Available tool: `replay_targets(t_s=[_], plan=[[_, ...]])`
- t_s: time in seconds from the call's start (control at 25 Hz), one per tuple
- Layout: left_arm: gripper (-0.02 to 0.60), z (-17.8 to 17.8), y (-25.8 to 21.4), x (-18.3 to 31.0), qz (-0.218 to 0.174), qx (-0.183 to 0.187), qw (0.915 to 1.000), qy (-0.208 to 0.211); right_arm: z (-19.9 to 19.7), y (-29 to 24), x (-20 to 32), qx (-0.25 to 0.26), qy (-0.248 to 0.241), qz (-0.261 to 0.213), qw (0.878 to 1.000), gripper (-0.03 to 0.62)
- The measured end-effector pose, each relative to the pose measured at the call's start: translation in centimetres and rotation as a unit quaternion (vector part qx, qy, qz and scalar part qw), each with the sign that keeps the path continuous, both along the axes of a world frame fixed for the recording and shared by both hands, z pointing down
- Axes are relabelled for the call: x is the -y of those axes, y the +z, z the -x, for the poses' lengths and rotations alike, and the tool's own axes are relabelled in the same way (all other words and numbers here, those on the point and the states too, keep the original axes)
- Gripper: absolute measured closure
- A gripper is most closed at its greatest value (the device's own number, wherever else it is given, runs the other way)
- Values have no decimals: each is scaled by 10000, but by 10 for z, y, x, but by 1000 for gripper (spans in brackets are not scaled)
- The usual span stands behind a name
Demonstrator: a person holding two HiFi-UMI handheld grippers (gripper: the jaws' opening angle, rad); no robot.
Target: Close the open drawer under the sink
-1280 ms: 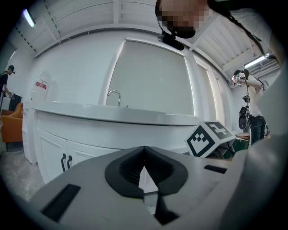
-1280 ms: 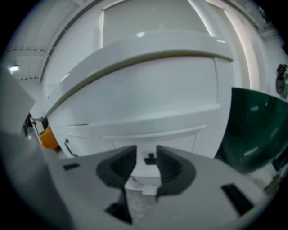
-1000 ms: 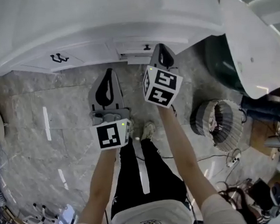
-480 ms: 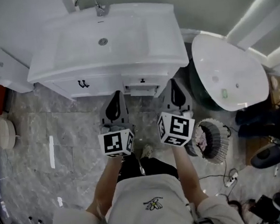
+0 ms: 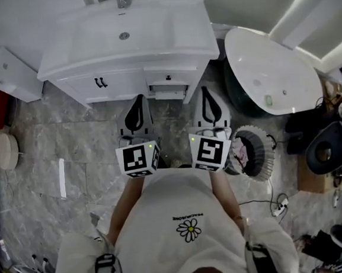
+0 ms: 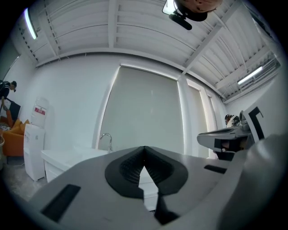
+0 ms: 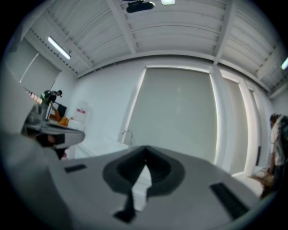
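2 forearms extended forward, parallel, roughly level. Left gripper [image 5: 136,101] and right gripper [image 5: 208,94]: jaws closed, empty, near drawer [image 5: 169,93], apparently slightly ajar.

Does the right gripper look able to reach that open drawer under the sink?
Probably yes: the right gripper, shut and empty, is held in front of the drawer, slightly to its right, and nothing stands between them.
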State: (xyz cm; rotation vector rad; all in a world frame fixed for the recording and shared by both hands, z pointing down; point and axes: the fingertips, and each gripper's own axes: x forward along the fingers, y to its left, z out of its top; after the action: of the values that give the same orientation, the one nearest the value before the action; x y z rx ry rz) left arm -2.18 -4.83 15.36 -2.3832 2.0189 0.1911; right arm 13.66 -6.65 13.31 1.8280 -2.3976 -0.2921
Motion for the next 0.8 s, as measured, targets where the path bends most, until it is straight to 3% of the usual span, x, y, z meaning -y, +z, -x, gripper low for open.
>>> replay_targets(t_s=[0.36,0.8], plan=[[560,-4,-24,-8,-334,69,9994,-61,4,-4,-7,269,-261,61,9993,565],[560,-21,-25,-12,-383,90,9992,-38,-10,6,-11,422,-283,251,9984,565]])
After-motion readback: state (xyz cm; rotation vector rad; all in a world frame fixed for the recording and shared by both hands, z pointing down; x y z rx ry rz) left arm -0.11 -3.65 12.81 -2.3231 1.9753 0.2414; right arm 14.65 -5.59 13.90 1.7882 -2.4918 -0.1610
